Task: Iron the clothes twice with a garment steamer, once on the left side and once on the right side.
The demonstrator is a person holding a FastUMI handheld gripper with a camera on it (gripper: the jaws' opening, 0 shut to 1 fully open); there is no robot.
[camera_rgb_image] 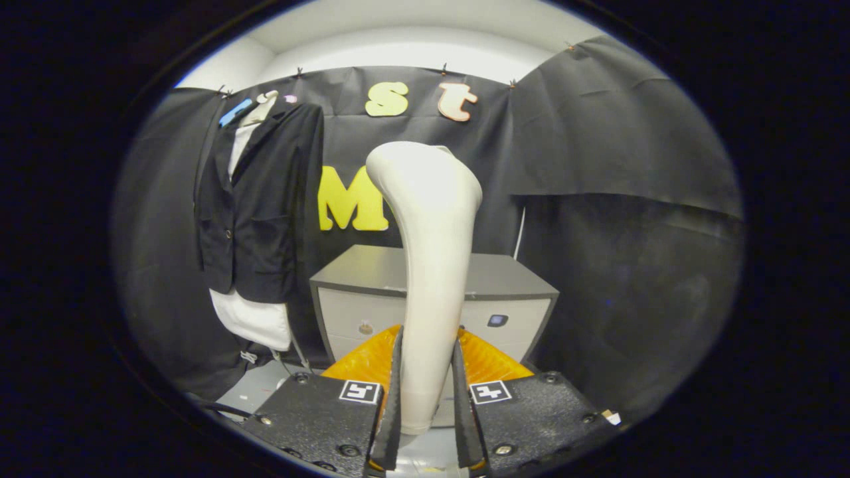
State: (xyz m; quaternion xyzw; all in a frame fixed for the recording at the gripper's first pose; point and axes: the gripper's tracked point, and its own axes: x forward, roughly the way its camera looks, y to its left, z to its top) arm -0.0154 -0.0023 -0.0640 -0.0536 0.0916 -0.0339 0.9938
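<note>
Gripper (425,405): both fingers clamped on the handle of a cream-white, smooth plastic garment steamer (428,265), held upright between them, its broad head tipped toward the left.
Black suit jacket over a white shirt (259,206): hanging on the black cloth wall, left of the steamer and well beyond the fingers.
Grey-topped cabinet with pale drawer fronts (511,292): standing behind the steamer, right of the garment.

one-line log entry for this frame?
phase: steamer carried | gripper: shut on steamer handle, upright | jacket: hanging beyond fingers, left of steamer, untouched | cabinet: behind steamer
</note>
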